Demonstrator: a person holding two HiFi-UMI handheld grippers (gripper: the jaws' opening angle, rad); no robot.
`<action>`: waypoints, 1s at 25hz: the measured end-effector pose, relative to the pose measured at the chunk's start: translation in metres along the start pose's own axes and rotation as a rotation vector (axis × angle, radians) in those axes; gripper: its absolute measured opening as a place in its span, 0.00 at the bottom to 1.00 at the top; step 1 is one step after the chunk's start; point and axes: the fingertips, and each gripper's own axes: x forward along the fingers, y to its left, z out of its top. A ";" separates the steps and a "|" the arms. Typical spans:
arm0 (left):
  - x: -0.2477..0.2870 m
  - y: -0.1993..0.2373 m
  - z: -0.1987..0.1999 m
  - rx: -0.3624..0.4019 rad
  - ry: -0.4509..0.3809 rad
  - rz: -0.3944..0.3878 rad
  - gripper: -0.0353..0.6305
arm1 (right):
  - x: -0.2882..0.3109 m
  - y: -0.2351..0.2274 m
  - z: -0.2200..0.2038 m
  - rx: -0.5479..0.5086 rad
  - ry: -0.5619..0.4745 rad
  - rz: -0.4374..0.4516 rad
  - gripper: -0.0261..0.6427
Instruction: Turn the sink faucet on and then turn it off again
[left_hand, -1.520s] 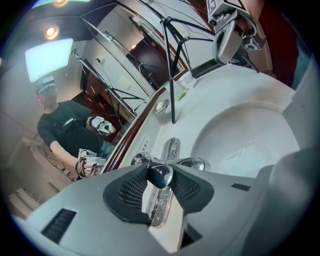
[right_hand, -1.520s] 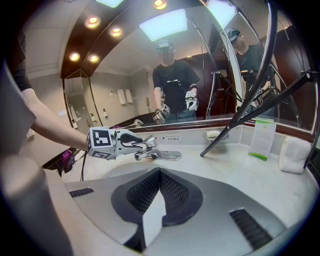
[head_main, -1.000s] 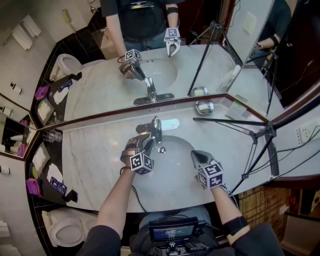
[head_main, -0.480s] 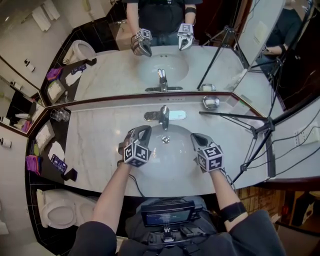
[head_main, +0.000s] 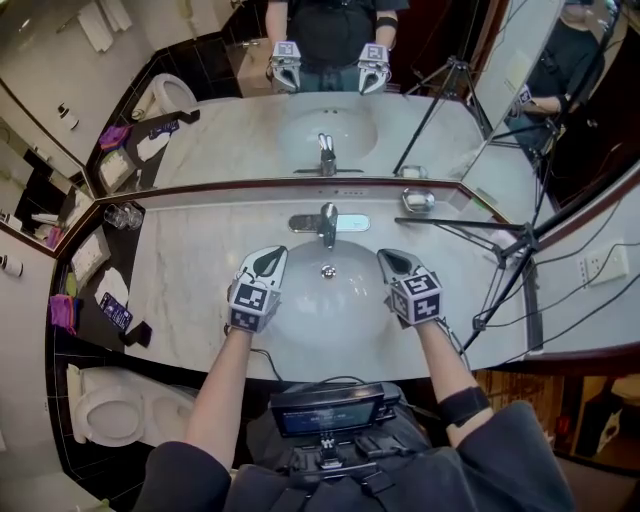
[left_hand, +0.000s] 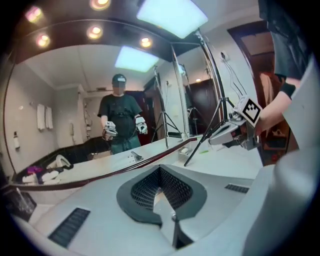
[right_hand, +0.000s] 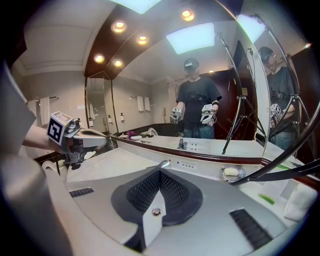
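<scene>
- While the faucet (head_main: 327, 222) stands at centre frame on the marble surface (head_main: 190, 270), just behind the sink basin (head_main: 300, 325), both tools hang over the basin's near half and touch nothing.
- The left hand-held gripper (head_main: 272, 259), lower left of the faucet, has its jaws pressed together with nothing between them. Its own view shows only the mirror (left_hand: 75, 125) and the surface beyond the tips.
- The right hand-held gripper (head_main: 390, 260), lower right of the faucet, is likewise closed and empty.
- No stream of water can be made out under the spout, so the task looks to be at its end, with the on and off turns probably both done. Whether the faucet is fully shut off is too small to tell.
- The next move likely calls only for a check. If water still ran, the left tool would have to reach up the frame to the faucet again.
- A second ago the left tool was up at the faucet itself. It has since drawn back toward the bottom of the frame and turned about its own axis.
- The right tool has shifted only a little and remains closed.
</scene>
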 end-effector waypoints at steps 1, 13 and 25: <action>-0.004 0.003 -0.001 -0.058 -0.010 0.000 0.06 | -0.001 -0.001 0.001 -0.003 -0.001 0.000 0.07; -0.042 0.012 -0.027 -0.318 -0.023 0.046 0.05 | -0.010 -0.003 -0.007 -0.006 0.000 -0.010 0.07; -0.040 0.003 -0.035 -0.292 -0.007 0.053 0.05 | -0.009 -0.005 -0.015 -0.051 0.007 -0.024 0.07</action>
